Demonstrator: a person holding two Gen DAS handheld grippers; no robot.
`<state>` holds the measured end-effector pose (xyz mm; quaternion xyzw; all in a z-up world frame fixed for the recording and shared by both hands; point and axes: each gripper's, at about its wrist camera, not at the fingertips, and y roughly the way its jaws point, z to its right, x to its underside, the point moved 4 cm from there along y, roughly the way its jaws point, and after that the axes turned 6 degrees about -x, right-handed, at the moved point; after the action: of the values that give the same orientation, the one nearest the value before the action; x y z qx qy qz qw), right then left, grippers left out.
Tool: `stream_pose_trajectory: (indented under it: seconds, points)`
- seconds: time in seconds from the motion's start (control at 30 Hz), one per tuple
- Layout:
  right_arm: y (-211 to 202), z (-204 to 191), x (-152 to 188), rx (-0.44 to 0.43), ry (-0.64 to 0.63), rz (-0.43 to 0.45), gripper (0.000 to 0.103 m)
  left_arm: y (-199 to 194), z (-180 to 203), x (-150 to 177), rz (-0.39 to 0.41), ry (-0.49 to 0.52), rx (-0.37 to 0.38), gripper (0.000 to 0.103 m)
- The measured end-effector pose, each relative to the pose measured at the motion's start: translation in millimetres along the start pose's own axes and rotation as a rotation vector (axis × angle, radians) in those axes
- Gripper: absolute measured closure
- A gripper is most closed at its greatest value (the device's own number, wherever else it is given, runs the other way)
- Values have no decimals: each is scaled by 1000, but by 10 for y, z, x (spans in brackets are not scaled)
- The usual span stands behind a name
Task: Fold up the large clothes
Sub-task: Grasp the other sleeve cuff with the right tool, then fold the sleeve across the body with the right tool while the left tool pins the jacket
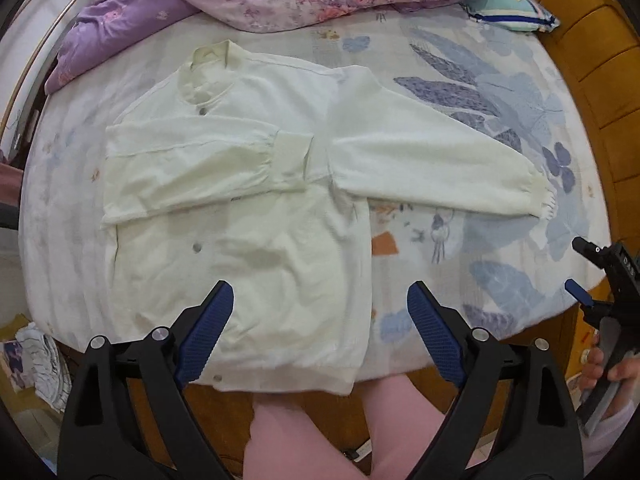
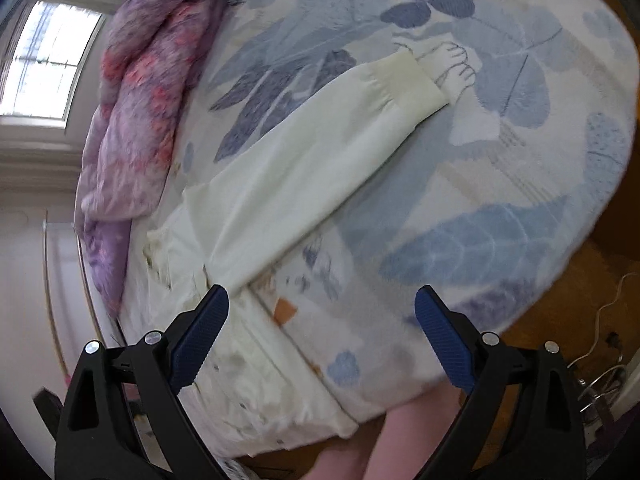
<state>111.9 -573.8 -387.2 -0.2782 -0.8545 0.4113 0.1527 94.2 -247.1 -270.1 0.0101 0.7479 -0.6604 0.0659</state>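
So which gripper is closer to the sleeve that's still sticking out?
Right, probably. The right gripper hovers open just short of the outstretched sleeve; the left gripper hangs open over the jacket hem, farther off.

Soft, even daylight; no hard shadows are cast. A bright window (image 2: 48,68) is seen at upper left of the right wrist view, nearly blown out. Strong fisheye bowing and dark corners are noted in both views. The right wrist view is smeared, probably by motion. The left wrist view is sharper, though the white jacket (image 1: 240,200) is slightly washed out.
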Motion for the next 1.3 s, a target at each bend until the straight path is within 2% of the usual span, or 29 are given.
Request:
stream_pose_trajectory:
  seconds: [0.07,0.13,0.23,0.4,0.47,0.53,0.6,0.63,0.7,0.73,0.77,0.8,0.87,0.93,1.0,1.07,1.17,1.23,1.3]
  points:
    - [186,174,-279,-9,44,9,12,174,94,-154,-32,-11,1,14]
    - [372,334,-510,27,85,8,12,332,160,-292,-50,-35,26,14]
    - [678,588,-867,18,159,19,12,516,253,-501,-45,-40,60,14]
    - [1067,907,-1292,-18,296,28,13,843,375,-828,-24,-47,13,14]
    - [1199,1039,-1432,-25,358,44,13,1015,408,-940,-48,-70,9,14]
    - [1278,1106,-1525,-81,411,70,14,1229,405,-1045,-106,-113,63,14]
    - [1338,1157,-1585,-160,475,99,14,1363,386,-1150,-103,-143,89,14]
    - [1371,1209,-1604,-181,525,108,18,1423,386,-1206,-87,-140,75,14]
    - [1357,1254,-1617,-209,564,140,40,1552,411,-1269,-91,-117,25,15]
    - [1328,1263,-1616,-234,567,165,61,1610,424,-1297,-93,-106,12,18]
    - [1306,1247,-1618,-253,544,178,68,1653,425,-1323,-89,-101,7,27]
    - [1267,1211,-1620,-237,504,185,72,1693,409,-1341,-89,-101,-4,31]
    - [1193,1118,-1620,-203,437,191,84,1777,364,-1373,-102,-108,-12,55]
    - [1061,983,-1638,-170,374,202,93,1858,272,-1427,-99,-141,25,68]
    - [858,800,-1668,-192,326,241,93,1935,168,-1476,-98,-179,45,72]
    - [732,616,-1718,-225,282,270,93,2028,121,-1527,-98,-186,67,83]
    - [501,212,-1777,-264,177,308,93,2195,149,-1541,-101,-154,76,88]
    - [397,-65,-1784,-295,119,325,93,2346,158,-1527,-112,-127,42,91]
    - [311,-366,-1784,-324,62,338,93,2513,150,-1478,-126,-136,72,92]
